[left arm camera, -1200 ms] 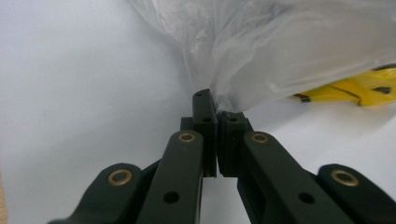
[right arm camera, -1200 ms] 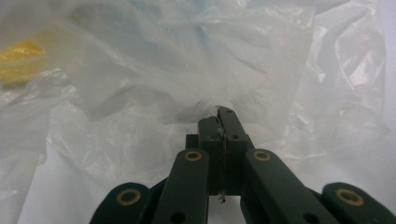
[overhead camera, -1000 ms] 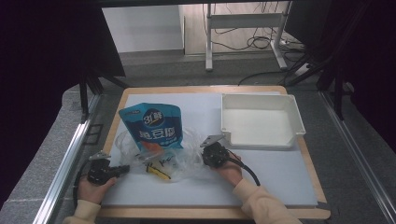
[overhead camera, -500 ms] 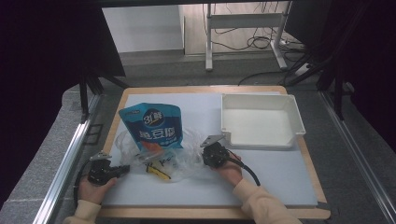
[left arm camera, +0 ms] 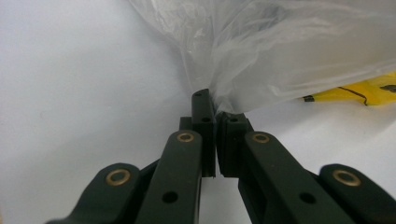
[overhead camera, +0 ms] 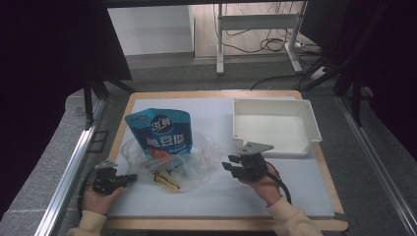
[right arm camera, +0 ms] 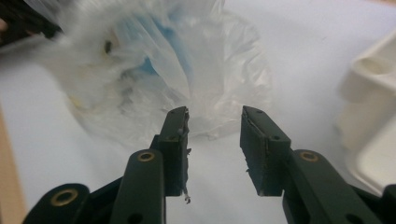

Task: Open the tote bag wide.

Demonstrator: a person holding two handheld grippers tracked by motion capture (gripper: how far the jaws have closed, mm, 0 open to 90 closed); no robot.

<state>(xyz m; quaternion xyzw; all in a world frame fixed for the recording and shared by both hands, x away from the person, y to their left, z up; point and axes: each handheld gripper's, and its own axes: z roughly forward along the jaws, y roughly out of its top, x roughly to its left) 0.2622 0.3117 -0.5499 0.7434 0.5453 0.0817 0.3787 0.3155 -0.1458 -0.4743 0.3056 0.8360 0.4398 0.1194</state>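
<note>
A clear plastic bag (overhead camera: 196,157) lies crumpled on the white board, with the lower part of a blue snack pouch (overhead camera: 160,130) and a small yellow packet (overhead camera: 166,182) inside it. My left gripper (overhead camera: 132,178) rests at the bag's left edge, shut on a pinch of the film (left arm camera: 280,56); in the left gripper view the left gripper (left arm camera: 215,112) clamps it tight. My right gripper (overhead camera: 227,167) hovers just right of the bag. Its jaws have just been opening, and in the right gripper view the right gripper (right arm camera: 215,116) stands open with the bag (right arm camera: 154,70) beyond its tips.
A white plastic tray (overhead camera: 270,102) stands at the back right of the board, close behind the right gripper, and its rim (right arm camera: 373,107) appears in the right gripper view. The board's wooden border (overhead camera: 221,223) runs along the near edge.
The right gripper has pulled back to the right, away from the bag, and its jaws have parted, letting the film go. The left gripper has kept still on the bag.
</note>
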